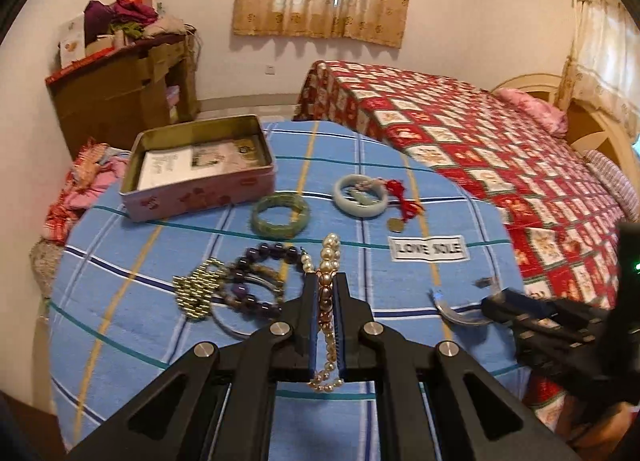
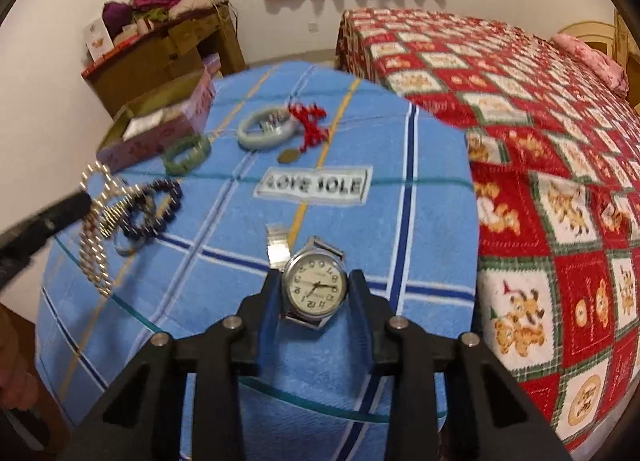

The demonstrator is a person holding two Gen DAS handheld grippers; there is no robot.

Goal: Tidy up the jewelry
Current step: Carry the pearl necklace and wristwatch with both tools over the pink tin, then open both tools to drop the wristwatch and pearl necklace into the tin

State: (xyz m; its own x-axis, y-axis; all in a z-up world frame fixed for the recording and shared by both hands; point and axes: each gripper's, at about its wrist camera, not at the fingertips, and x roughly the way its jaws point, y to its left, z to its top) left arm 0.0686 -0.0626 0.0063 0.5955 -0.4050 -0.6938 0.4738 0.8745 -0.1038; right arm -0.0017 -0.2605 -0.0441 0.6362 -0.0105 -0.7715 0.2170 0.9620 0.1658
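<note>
My left gripper [image 1: 325, 281] is shut on a pearl necklace [image 1: 328, 257], whose strands hang between the jaws above the blue towel [image 1: 400, 189]; it also shows in the right wrist view [image 2: 96, 237]. My right gripper [image 2: 314, 279] is shut on a silver wristwatch [image 2: 316, 288], held above the towel; the gripper [image 1: 486, 303] appears at the right of the left wrist view. An open pink tin box [image 1: 200, 189] stands at the towel's back left. A green bangle [image 1: 281, 215], a pale jade bangle [image 1: 360, 201] with red tassel [image 1: 402, 197], purple bead bracelets [image 1: 256, 277] and a gold bead piece [image 1: 198, 293] lie on the towel.
The towel covers a round table next to a bed with a red patterned quilt [image 1: 500, 149]. A cardboard box stack [image 1: 120, 89] with clothes stands by the wall at back left. A small coin pendant [image 1: 395, 225] lies near the tassel.
</note>
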